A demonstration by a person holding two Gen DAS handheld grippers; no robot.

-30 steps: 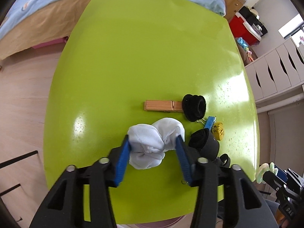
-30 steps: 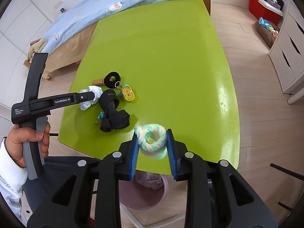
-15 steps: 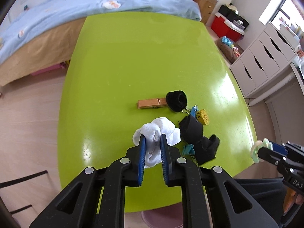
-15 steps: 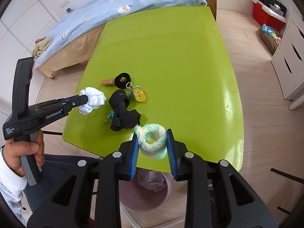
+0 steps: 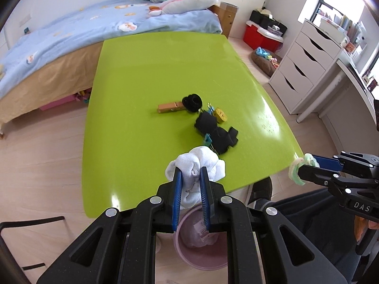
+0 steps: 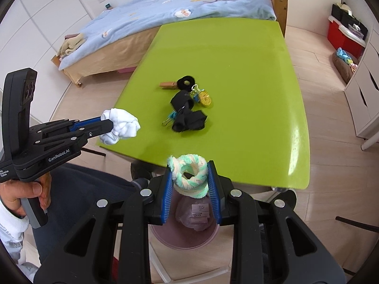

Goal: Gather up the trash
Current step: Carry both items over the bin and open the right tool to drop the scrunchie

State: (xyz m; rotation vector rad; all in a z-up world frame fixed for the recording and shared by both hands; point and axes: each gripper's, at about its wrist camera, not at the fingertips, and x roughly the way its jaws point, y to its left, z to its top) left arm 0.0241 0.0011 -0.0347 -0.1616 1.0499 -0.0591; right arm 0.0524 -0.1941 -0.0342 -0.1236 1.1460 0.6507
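My left gripper [image 5: 190,177] is shut on a crumpled white sock [image 5: 196,163] and holds it in the air over the near edge of the green table [image 5: 151,71]. It also shows in the right wrist view [image 6: 120,125]. My right gripper [image 6: 189,172] is shut on a fluffy green-and-cream ring [image 6: 189,177], held above a pink bin [image 6: 184,241] below the table edge. The bin [image 5: 201,248] holds pale wrapped trash. The ring also shows at the right in the left wrist view [image 5: 297,170].
On the table lie a wooden clothespin [image 5: 169,107], a black scrunchie [image 5: 191,101], a black fabric piece [image 5: 215,135], binder clips and a yellow tape measure [image 5: 220,116]. A bed [image 5: 71,42] stands behind, white drawers [image 5: 305,71] at the right.
My left gripper closed on the white sock, lifted it off the table and pulled it back toward the near edge. My right gripper drew back with the ring to above the bin.
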